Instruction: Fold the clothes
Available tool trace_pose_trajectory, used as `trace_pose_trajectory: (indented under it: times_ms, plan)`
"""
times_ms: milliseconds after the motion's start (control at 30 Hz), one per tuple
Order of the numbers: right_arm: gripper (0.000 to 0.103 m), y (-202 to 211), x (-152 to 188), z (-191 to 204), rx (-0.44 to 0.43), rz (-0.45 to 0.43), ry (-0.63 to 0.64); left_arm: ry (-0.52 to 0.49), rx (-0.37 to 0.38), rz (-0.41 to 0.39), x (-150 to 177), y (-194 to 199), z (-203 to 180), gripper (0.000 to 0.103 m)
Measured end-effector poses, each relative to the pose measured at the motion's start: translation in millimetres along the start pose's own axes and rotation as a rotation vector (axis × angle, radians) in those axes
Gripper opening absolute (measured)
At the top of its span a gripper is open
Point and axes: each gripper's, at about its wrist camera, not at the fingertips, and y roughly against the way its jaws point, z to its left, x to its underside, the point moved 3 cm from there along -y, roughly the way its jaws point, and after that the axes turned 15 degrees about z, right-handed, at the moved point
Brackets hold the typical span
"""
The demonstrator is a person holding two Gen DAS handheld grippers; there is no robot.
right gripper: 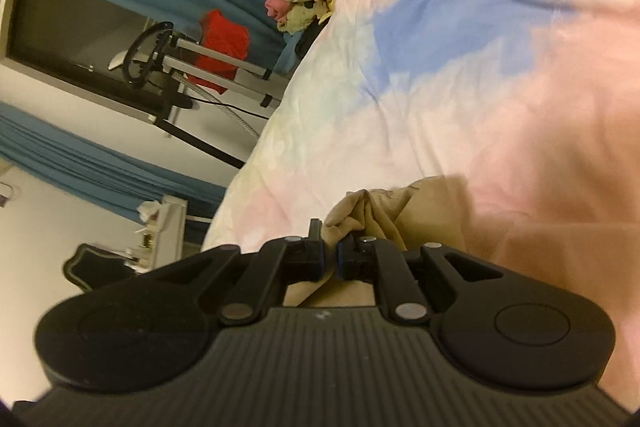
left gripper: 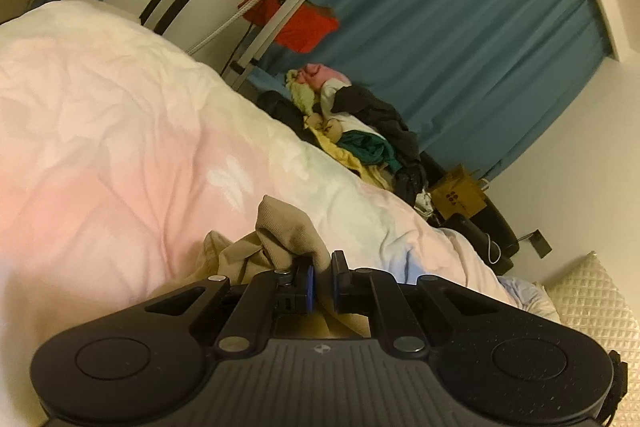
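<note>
left claw: pressed together on a bunched edge of the beige garment; cloth is seen between the blue pads.
right claw: pinched on another bunched edge of the same garment.
garment location: held crumpled just ahead of both claws, over the pastel duvet of the bed; contact with the bed cannot be told.
key relation: cloth lies directly at both fingertips, so neither claw is nearer.
long axis / pointing: not readable, garment too bunched; likely to be spread between the two grips.
background: pile of unfolded clothes at the far bed edge, well apart.
</note>
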Motion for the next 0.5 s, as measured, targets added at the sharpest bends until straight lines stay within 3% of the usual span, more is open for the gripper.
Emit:
trace_pose_trajectory:
  times_ms: [100, 133, 167, 200, 233, 267, 367, 433, 500]
  plan:
    - [0.017, -1.7, -0.8, 2.2, -0.014, 0.007, 0.021, -0.028, -0.019, -0.004, -0.3, -2.9, -1.8, 0.013]
    - [0.024, -1.8, -0.3, 5.3, -0.008, 0.013, 0.045, -0.039, -0.025, -0.001, 0.0, -3.1, -2.6, 0.023]
    - [0.047, -1.2, 0.7, 9.2, -0.006, 0.015, 0.072, -0.050, -0.018, 0.007, 0.7, -2.7, -3.8, 0.033]
    - [0.074, 0.7, 5.0, 14.9, -0.017, 0.013, 0.108, -0.062, -0.013, 0.010, 1.7, -1.4, -5.1, 0.056]
    - [0.085, 2.6, 9.3, 20.6, -0.028, 0.011, 0.142, -0.074, -0.012, 0.003, 3.2, 1.7, -6.6, 0.070]
    - [0.089, 5.3, 15.2, 26.4, -0.035, 0.010, 0.170, -0.088, -0.015, -0.004, 5.1, 4.9, -8.4, 0.074]
    - [0.088, 13.5, 39.5, 39.6, -0.045, 0.012, 0.244, -0.153, -0.054, -0.016, 14.0, 16.3, -15.8, 0.081]
    - [0.084, 16.3, 56.3, 45.8, 0.019, 0.001, 0.312, -0.200, -0.096, -0.010, 21.4, 18.5, -20.0, 0.081]
    - [0.048, 9.5, 67.6, 52.6, 0.135, 0.009, 0.418, -0.237, -0.143, 0.000, 27.9, 15.5, -22.5, 0.081]
